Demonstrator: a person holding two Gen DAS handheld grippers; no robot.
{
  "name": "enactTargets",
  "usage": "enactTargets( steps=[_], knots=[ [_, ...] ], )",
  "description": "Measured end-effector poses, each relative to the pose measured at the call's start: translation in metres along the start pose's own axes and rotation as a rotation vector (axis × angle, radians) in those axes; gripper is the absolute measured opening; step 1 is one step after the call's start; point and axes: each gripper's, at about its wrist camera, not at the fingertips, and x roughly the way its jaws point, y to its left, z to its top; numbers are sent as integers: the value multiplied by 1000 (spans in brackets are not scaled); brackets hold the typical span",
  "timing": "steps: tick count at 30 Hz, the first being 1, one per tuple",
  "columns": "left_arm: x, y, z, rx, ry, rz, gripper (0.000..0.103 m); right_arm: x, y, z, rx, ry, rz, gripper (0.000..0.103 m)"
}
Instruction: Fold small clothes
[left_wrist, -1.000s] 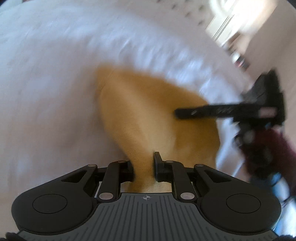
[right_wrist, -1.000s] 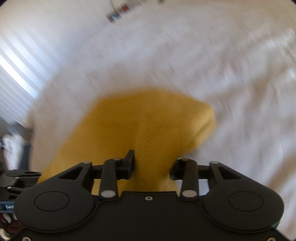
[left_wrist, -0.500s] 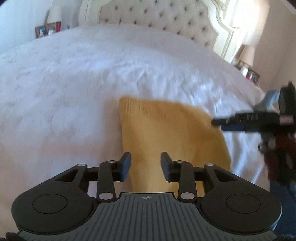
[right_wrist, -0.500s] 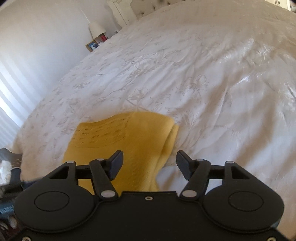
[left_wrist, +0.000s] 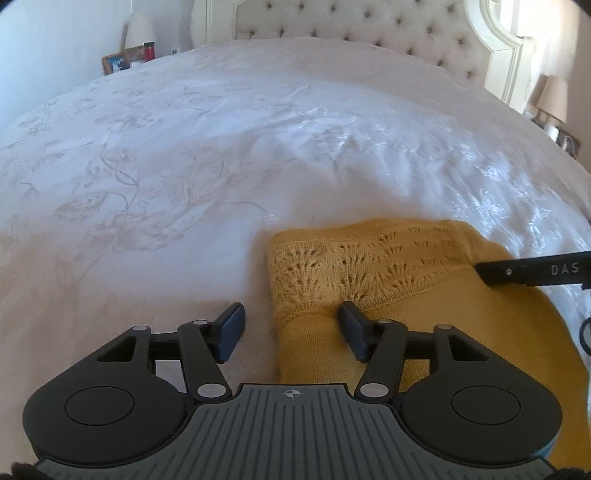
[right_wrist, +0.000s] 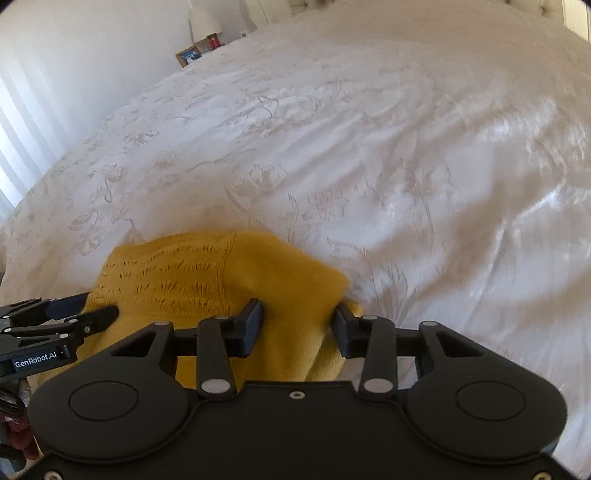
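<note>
Mustard knit garment (left_wrist: 388, 273) lies between opening left gripper (left_wrist: 291, 328) and right gripper (right_wrist: 297, 325), seemingly closing around its fold.

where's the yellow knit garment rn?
The yellow knit garment lies on the white bedspread near its close edge, low and right of centre in the left wrist view, low and left in the right wrist view, between both tools and far from the headboard.
</note>
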Motion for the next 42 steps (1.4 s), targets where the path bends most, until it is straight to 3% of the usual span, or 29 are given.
enactTargets(
  steps=[5, 11, 15, 17, 24, 29, 32, 34, 39, 42],
  knots=[
    [-2, 7, -1, -30, 0, -18, 60, -35, 6, -7, 13, -47, 7, 59],
    [-1, 10, 1, -55, -3, -11, 65, -81, 22, -45, -1, -36, 23, 65],
    [-3, 17, 2, -103, -5, -5, 66, -71, 24, -65, -24, 38, -44, 68],
    [-6, 19, 2, -116, -7, 0, 67, -63, 16, -73, 24, 62, -48, 70],
    [-14, 19, 2, -126, -25, 2, 69, -70, 17, -74, 31, 33, -58, 72],
    [-44, 18, -2, -116, -102, 65, 68, -87, 28, -72, 12, -29, -66, 86],
    [-58, 25, -7, -168, -100, 19, 70, -96, 37, -71, -10, -62, -69, 97],
    [-65, 25, -11, -183, -76, -4, 75, -101, 44, -71, -23, -83, -65, 99],
    [-85, 16, -24, -150, -67, -10, 99, -114, 58, -71, -37, -126, -57, 102],
    [-96, 6, -32, -128, -56, 3, 103, -119, 63, -74, -33, -135, -44, 102]
  ],
)
